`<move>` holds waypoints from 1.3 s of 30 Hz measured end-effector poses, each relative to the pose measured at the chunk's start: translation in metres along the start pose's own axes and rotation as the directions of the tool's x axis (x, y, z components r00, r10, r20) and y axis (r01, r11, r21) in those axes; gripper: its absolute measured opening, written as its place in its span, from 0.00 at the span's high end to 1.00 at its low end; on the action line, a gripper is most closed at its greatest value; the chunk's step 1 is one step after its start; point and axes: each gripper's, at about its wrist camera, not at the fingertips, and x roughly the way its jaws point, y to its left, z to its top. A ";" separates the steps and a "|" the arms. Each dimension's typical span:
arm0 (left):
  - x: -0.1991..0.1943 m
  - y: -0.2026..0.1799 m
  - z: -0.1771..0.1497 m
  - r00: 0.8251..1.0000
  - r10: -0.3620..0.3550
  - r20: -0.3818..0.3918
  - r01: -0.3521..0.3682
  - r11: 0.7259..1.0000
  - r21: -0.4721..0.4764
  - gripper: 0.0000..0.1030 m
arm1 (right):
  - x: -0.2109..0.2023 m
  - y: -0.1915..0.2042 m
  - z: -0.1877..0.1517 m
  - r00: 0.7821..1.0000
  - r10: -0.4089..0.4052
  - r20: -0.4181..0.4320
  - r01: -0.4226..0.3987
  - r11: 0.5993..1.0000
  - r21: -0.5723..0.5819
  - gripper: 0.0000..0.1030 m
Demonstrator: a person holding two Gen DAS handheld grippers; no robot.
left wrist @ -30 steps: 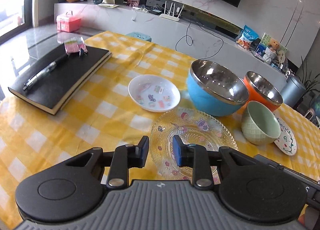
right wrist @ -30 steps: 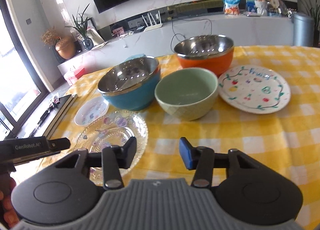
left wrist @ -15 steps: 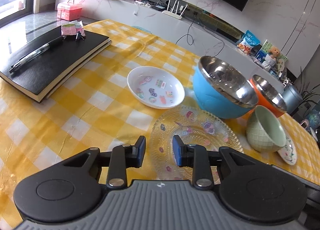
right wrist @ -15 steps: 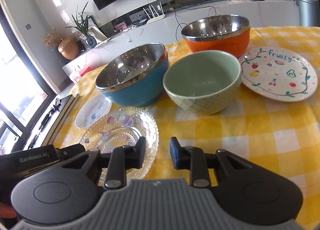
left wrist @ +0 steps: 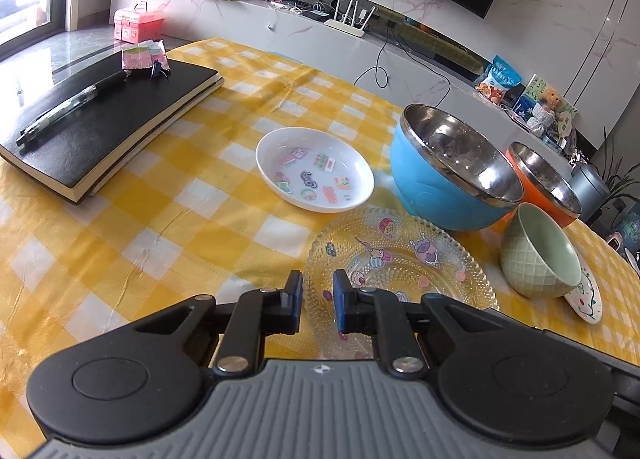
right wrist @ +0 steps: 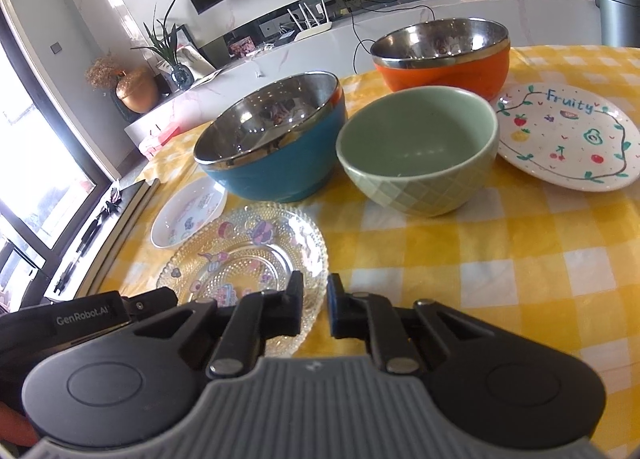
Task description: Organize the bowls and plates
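A clear glass plate [left wrist: 400, 259] with cartoon stickers lies on the yellow checked cloth, just ahead of both grippers; it also shows in the right wrist view [right wrist: 248, 259]. Behind it are a small white dish [left wrist: 314, 169], a blue steel-lined bowl [left wrist: 452, 175], an orange steel-lined bowl [left wrist: 548, 187], a green ceramic bowl [right wrist: 420, 147] and a white "Fruity" plate [right wrist: 568, 135]. My left gripper [left wrist: 317, 303] is narrowly open and empty over the glass plate's near rim. My right gripper [right wrist: 315, 307] is narrowly open and empty at the plate's right rim.
A black notebook [left wrist: 104, 115] with a pen [left wrist: 68, 107] and a pink packet lies at the table's left. A TV shelf with a router, snacks and plants runs behind the table. The left gripper's body [right wrist: 80, 315] shows in the right wrist view.
Both grippers have moved forward and lower toward the glass plate. The right gripper's jaws have narrowed from wide open to a small gap.
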 end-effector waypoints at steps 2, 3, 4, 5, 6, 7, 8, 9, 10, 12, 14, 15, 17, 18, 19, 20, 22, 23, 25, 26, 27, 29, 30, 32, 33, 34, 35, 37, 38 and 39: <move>-0.005 -0.002 0.000 1.000 -0.005 0.006 0.004 1.000 0.008 0.83 | -0.004 -0.001 -0.001 1.000 0.008 0.001 -0.008 1.000 0.004 0.91; -0.008 -0.002 0.000 1.000 -0.006 0.009 0.006 1.000 0.008 0.83 | -0.007 -0.001 -0.001 1.000 0.010 0.002 -0.010 1.000 0.006 0.91; -0.011 -0.003 0.000 1.000 -0.007 0.011 0.007 1.000 0.009 0.83 | -0.009 -0.002 -0.002 1.000 0.013 0.002 -0.013 1.000 0.009 0.91; -0.014 -0.005 -0.001 1.000 -0.007 0.011 0.007 1.000 0.013 0.83 | -0.012 -0.002 -0.002 1.000 0.017 0.002 -0.017 1.000 0.011 0.91; -0.017 -0.006 -0.002 1.000 -0.008 0.010 0.008 1.000 0.015 0.83 | -0.016 -0.002 -0.003 1.000 0.019 0.003 -0.019 1.000 0.010 0.91; -0.021 -0.008 -0.004 1.000 -0.012 0.011 0.012 1.000 0.019 0.83 | -0.020 -0.003 -0.004 1.000 0.019 0.005 -0.019 1.000 0.009 0.91; -0.025 -0.010 -0.006 1.000 -0.017 0.013 0.016 1.000 0.025 0.83 | -0.024 -0.003 -0.005 1.000 0.018 0.006 -0.019 1.000 0.005 0.91; -0.029 -0.011 -0.007 1.000 -0.020 0.013 0.020 0.999 0.028 0.83 | -0.028 -0.004 -0.006 1.000 0.019 0.008 -0.019 1.000 0.004 0.91; -0.033 -0.013 -0.008 1.000 -0.025 0.012 0.024 0.999 0.032 0.83 | -0.034 -0.005 -0.007 1.000 0.020 0.011 -0.020 1.000 0.006 0.91; -0.040 -0.018 -0.010 0.999 -0.034 0.010 0.034 0.999 0.033 0.83 | -0.044 -0.008 -0.009 1.000 0.022 0.013 -0.022 1.000 0.013 0.91; -0.048 -0.023 -0.012 0.999 -0.041 0.005 0.040 0.999 0.035 0.83 | -0.055 -0.012 -0.012 1.000 0.023 0.017 -0.023 1.000 0.019 0.91; -0.053 -0.027 -0.013 0.999 -0.043 0.006 0.043 0.998 0.043 0.83 | -0.061 -0.014 -0.014 1.000 0.022 0.020 -0.022 1.000 0.020 0.91; -0.062 -0.035 -0.017 0.999 -0.043 0.010 0.043 0.997 0.057 0.83 | -0.072 -0.017 -0.017 0.999 0.023 0.024 -0.023 0.999 0.029 0.91; -0.067 -0.038 -0.019 0.999 -0.045 0.012 0.045 0.997 0.061 0.83 | -0.078 -0.019 -0.018 0.999 0.024 0.026 -0.025 0.999 0.033 0.91; -0.072 -0.041 -0.021 0.999 -0.048 0.015 0.047 0.997 0.063 0.83 | -0.083 -0.021 -0.019 0.999 0.024 0.028 -0.025 0.999 0.035 0.91; -0.075 -0.044 -0.023 0.999 -0.047 0.016 0.046 0.997 0.068 0.83 | -0.090 -0.022 -0.022 0.999 0.024 0.031 -0.025 0.999 0.037 0.91; -0.082 -0.048 -0.029 0.999 -0.047 0.015 0.046 0.996 0.076 0.83 | -0.101 -0.025 -0.026 0.999 0.027 0.037 -0.028 0.999 0.038 0.91; -0.084 -0.049 -0.033 0.999 -0.046 0.011 0.045 0.996 0.079 0.83 | -0.106 -0.027 -0.028 0.999 0.028 0.038 -0.029 0.999 0.038 0.91; -0.087 -0.052 -0.040 0.999 -0.048 -0.001 0.048 0.996 0.081 0.83 | -0.116 -0.032 -0.033 0.999 0.032 0.039 -0.033 0.999 0.038 0.91; -0.088 -0.053 -0.044 0.999 -0.050 -0.009 0.051 0.995 0.081 0.83 | -0.120 -0.034 -0.036 0.999 0.032 0.037 -0.033 0.999 0.038 0.91; -0.088 -0.054 -0.047 0.999 -0.050 -0.016 0.052 0.995 0.081 0.83 | -0.123 -0.036 -0.038 0.999 0.030 0.036 -0.032 0.999 0.040 0.91; -0.090 -0.057 -0.054 0.998 -0.049 -0.026 0.052 0.994 0.092 0.83 | -0.129 -0.041 -0.044 0.999 0.027 0.029 -0.029 0.999 0.045 0.91; -0.090 -0.058 -0.057 0.998 -0.049 -0.030 0.052 0.994 0.096 0.83 | -0.132 -0.044 -0.048 0.999 0.025 0.024 -0.026 0.998 0.050 0.91; -0.090 -0.060 -0.062 0.998 -0.050 -0.033 0.053 0.993 0.102 0.83 | -0.134 -0.049 -0.053 1.000 0.020 0.014 -0.021 0.998 0.060 0.91; -0.090 -0.061 -0.064 0.998 -0.051 -0.034 0.054 0.993 0.103 0.83 | -0.134 -0.051 -0.056 1.000 0.018 0.009 -0.018 0.998 0.065 0.91; -0.090 -0.061 -0.066 0.998 -0.052 -0.035 0.056 0.993 0.103 0.83 | -0.134 -0.053 -0.058 1.000 0.015 0.006 -0.015 0.998 0.067 0.91; -0.089 -0.062 -0.068 0.998 -0.052 -0.036 0.056 0.993 0.105 0.83 | -0.134 -0.054 -0.059 1.000 0.011 0.003 -0.011 0.998 0.067 0.91; -0.085 -0.061 -0.073 0.998 -0.047 -0.044 0.052 0.993 0.109 0.83 | -0.132 -0.056 -0.062 1.000 0.005 -0.004 -0.004 0.998 0.067 0.91; -0.083 -0.060 -0.074 0.998 -0.044 -0.048 0.050 0.993 0.110 0.83 | -0.131 -0.057 -0.063 1.000 0.002 -0.007 -0.002 0.998 0.066 0.91; -0.082 -0.060 -0.075 0.998 -0.040 -0.051 0.045 0.993 0.111 0.83 | -0.130 -0.057 -0.064 1.000 0.000 -0.014 0.001 0.998 0.066 0.91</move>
